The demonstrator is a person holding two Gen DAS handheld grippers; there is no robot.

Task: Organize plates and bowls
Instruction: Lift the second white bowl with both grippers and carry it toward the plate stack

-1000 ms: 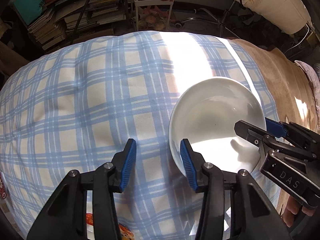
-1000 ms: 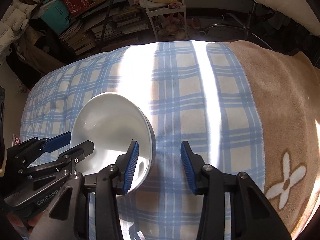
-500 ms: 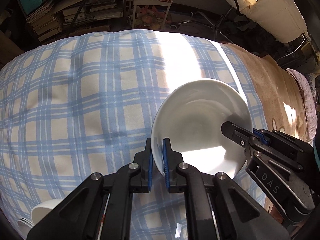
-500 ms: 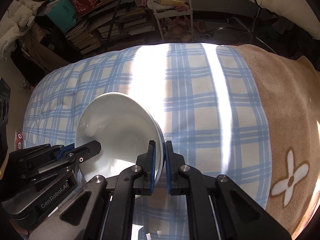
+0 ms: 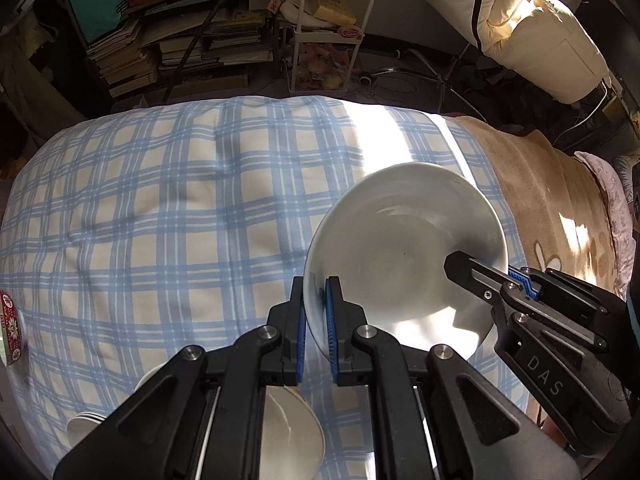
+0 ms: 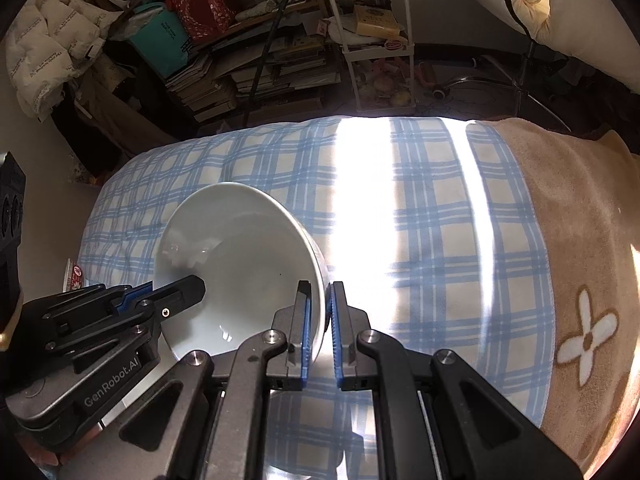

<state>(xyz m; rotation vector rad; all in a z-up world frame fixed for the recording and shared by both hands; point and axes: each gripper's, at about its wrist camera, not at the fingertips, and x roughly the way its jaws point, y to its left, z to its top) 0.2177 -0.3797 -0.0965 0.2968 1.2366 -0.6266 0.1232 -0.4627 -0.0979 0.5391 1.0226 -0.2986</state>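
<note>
A large white bowl [image 5: 400, 256] is held in the air above the plaid blanket, tilted. My left gripper [image 5: 316, 308] is shut on its left rim. My right gripper [image 6: 320, 312] is shut on its right rim; the bowl shows in the right wrist view [image 6: 240, 264] too. Each gripper appears in the other's view: the right one [image 5: 496, 280] at the bowl's far edge, the left one [image 6: 160, 300] likewise. Below my left gripper a white plate [image 5: 292, 428] and a small stack of white dishes [image 5: 86, 424] lie on the blanket, partly hidden.
The blue plaid blanket [image 5: 160, 208] covers a soft bed; a tan blanket [image 6: 580, 240] lies on the right. Beyond the bed stand stacked books [image 5: 180, 52], a white shelf rack [image 5: 332, 40] and a cream chair [image 5: 532, 20]. A red packet [image 5: 10, 320] lies at the left edge.
Both grippers closed on the bowl's opposite rims and lifted it off the blanket, tilting it. The view rose, revealing dishes below the left gripper.
</note>
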